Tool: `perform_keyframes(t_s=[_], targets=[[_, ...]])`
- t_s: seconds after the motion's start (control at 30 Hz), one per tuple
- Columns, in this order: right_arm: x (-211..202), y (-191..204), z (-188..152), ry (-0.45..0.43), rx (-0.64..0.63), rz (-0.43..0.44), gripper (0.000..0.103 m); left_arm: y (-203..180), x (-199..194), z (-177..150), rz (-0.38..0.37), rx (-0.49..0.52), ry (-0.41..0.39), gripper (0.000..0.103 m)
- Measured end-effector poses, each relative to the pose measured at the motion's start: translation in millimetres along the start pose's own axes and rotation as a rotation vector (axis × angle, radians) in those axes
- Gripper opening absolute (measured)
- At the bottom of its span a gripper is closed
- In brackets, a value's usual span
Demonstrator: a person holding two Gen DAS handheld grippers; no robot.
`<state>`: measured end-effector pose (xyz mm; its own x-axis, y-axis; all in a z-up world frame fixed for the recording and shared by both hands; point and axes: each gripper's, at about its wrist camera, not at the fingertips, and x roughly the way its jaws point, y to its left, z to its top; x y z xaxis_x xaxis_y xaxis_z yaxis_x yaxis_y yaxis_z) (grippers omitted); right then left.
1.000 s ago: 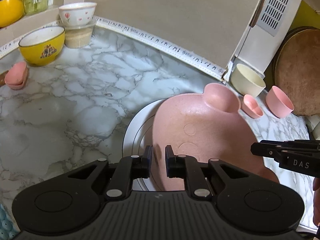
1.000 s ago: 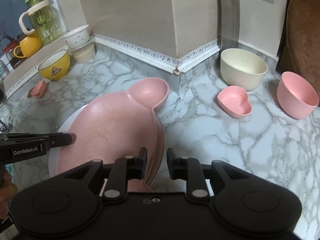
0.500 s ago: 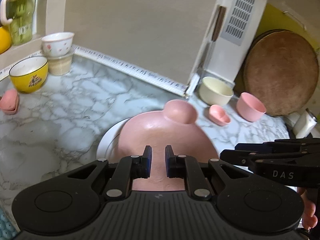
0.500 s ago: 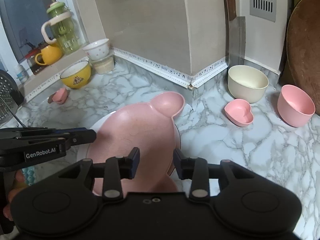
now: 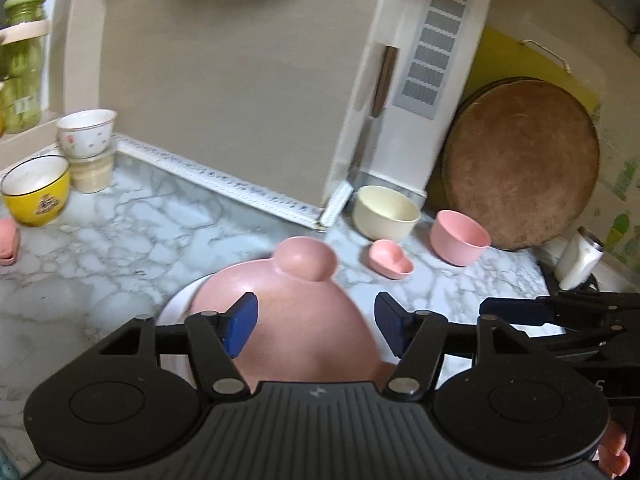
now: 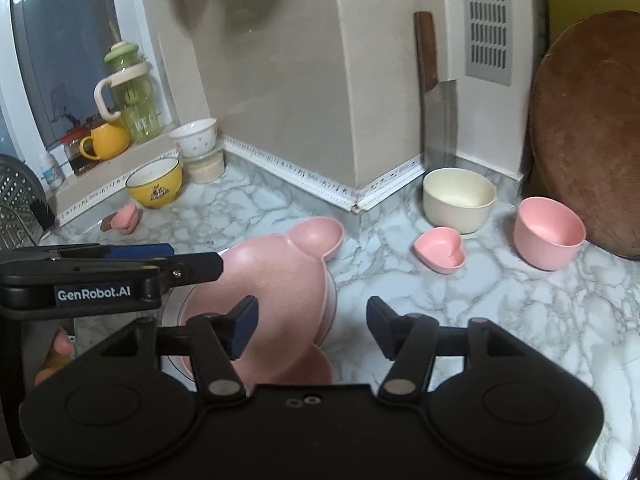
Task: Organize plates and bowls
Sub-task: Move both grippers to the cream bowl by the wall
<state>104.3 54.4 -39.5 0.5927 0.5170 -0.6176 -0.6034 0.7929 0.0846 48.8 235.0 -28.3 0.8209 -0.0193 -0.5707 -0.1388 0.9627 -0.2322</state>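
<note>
Hovering both grippers over the marble counter (image 6: 460, 312), I read the scene from the left. At the far left, by the sill, a yellow bowl (image 6: 155, 182) sits beside a white bowl (image 6: 194, 142) stacked on a beige tub (image 6: 206, 169), with a small pink dish (image 6: 125, 218) in front; that corner looks like a gathering spot for bowls.

My left gripper (image 5: 316, 322) has its jaws spread wide and holds nothing. It hangs just above the pink plate (image 5: 300, 328), the eared one, which rests on a white plate (image 5: 178, 308) beneath it, so the plates seem already stacked.

My right gripper (image 6: 312, 322) is likewise wide open and empty, over the plate's right edge.

Further right lie the loose pieces: a heart dish (image 6: 440, 250), a cream bowl (image 6: 459, 200) against the wall corner, and a pink bowl (image 6: 548, 232) near the round board (image 6: 592, 132) leaning on the wall. I judge these still need gathering, and the right gripper is best placed for them.
</note>
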Motion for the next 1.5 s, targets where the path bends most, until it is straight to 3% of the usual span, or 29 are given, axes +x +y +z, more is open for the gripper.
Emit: perform_keyframes(t_s=[0.17,0.33,0.43,0.87,1.2,1.5], targets=[[-13.1,-12.3,-0.5,-0.033,0.015,-0.038,0.08,-15.2,1.4,4.4,-0.015,0.034,-0.016,0.065],[-23.7,-27.8,3.5,-0.072,0.014,-0.069,0.094,-30.6,4.5,12.3,-0.031,0.052,-0.048,0.077],[-29.5,-39.6,7.0,-0.101,0.019,-0.089,0.103,-40.6,8.2,17.7,-0.029,0.073,-0.066,0.078],[-17.1,-106.2,35.0,-0.102,0.04,-0.148,0.103,-86.3,57.6,49.5,-0.004,0.093,-0.084,0.078],[20.6,-166.2,61.4,-0.067,0.067,-0.152,0.103,-112.4,121.7,71.1,0.067,0.079,-0.03,0.078],[76.5,-210.6,88.3,0.027,0.091,-0.126,0.102,-117.2,184.1,85.7,0.122,0.034,0.061,0.078]])
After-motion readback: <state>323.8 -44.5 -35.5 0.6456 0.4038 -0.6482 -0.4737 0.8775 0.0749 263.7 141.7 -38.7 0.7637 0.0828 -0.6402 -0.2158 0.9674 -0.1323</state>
